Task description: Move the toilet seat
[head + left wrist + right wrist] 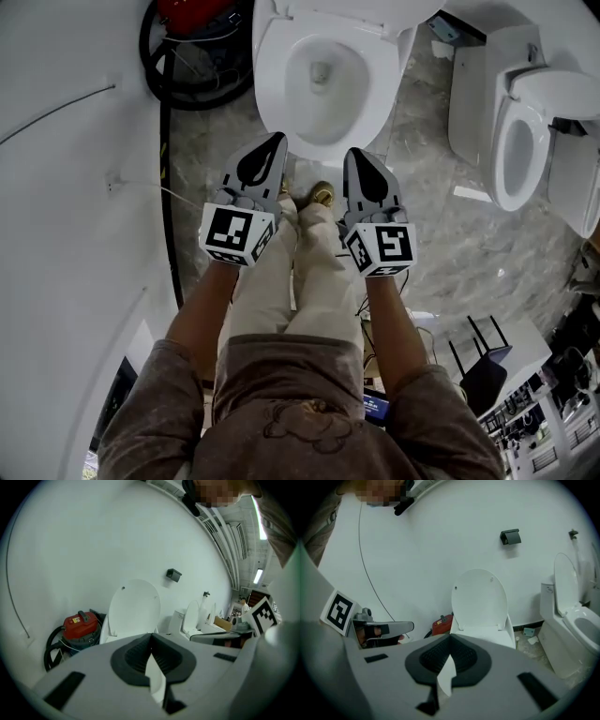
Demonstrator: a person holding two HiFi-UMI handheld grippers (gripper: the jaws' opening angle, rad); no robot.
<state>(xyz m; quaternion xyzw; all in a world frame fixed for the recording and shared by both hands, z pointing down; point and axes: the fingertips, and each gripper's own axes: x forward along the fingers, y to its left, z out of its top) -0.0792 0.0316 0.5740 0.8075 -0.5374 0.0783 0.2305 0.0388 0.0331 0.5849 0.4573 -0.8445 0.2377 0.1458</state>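
Before the toilet [323, 84], the left gripper [272, 148] and right gripper [356, 159] hover side by side, jaws together and empty, probably poised to reach the toilet seat [480, 603], which stands upright against the wall [440, 536].

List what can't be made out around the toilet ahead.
Toilet bowl: mostly hidden behind the left tool and right tool in their own views; the raised lid shows.
Red vacuum cleaner: head view, cut off by the top edge.
Black wall box: right gripper view, too small to identify.
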